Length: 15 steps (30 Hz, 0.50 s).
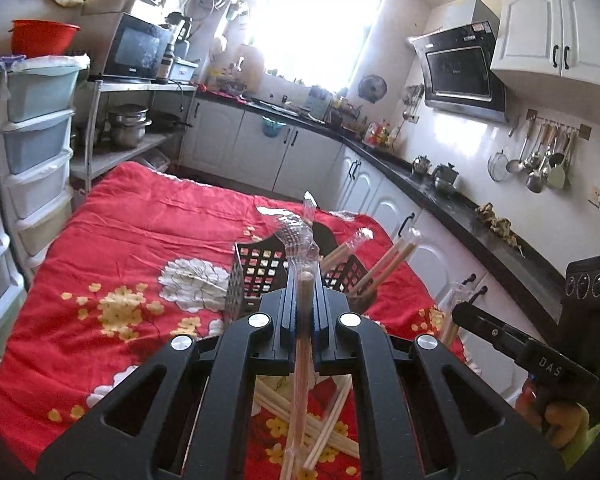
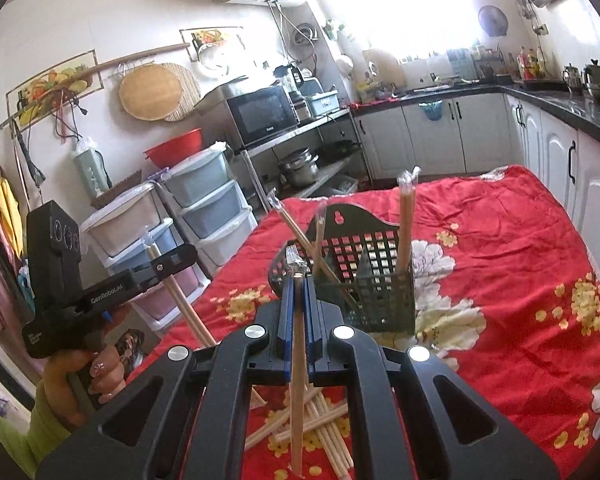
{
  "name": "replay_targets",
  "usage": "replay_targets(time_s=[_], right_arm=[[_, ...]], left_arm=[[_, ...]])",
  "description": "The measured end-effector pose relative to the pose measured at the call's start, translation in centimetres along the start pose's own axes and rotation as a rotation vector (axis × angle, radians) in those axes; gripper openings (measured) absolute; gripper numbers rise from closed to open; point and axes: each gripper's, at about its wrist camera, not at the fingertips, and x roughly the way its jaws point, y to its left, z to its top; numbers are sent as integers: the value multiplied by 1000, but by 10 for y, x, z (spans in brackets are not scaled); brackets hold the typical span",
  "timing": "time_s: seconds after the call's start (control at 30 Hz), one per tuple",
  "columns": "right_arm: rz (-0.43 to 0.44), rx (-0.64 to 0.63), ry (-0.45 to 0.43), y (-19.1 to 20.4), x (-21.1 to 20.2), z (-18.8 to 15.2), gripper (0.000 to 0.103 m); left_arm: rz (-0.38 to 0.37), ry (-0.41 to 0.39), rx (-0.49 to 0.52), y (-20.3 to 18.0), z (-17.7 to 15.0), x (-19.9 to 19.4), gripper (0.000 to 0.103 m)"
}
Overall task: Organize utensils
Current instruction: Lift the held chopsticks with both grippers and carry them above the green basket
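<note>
While both grippers pinch wrapped chopsticks, aim for the basket [image 2: 374, 280].
Left gripper [image 1: 304, 280] and right gripper [image 2: 298, 280] should lower their chopsticks [image 2: 298, 360] upright into it.

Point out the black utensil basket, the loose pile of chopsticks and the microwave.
black utensil basket [image 2: 374, 280], right wrist view, front lattice wall.
loose pile of chopsticks [image 2: 320, 420], right wrist view, crossing sticks.
microwave [image 1: 138, 50], left wrist view, door glass.

Wrapped chopsticks [image 1: 302, 320] stand nearly upright, pinched in the left gripper [image 1: 303, 280], clear plastic flaring above. A second pair [image 2: 299, 360] sits clamped in the right gripper [image 2: 298, 280]. The black mesh basket [image 2: 374, 280] stands upright on the red cloth, several wrapped pairs leaning inside. Loose chopsticks [image 2: 320, 420] lie crisscrossed in a pile nearby.
</note>
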Motion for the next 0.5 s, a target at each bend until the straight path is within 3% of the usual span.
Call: replay_targets(time_s=[0.5], right_arm=[[-61, -86, -132, 7, 11, 48, 5]], left_arm=[[39, -133, -49, 12, 35, -11, 3]])
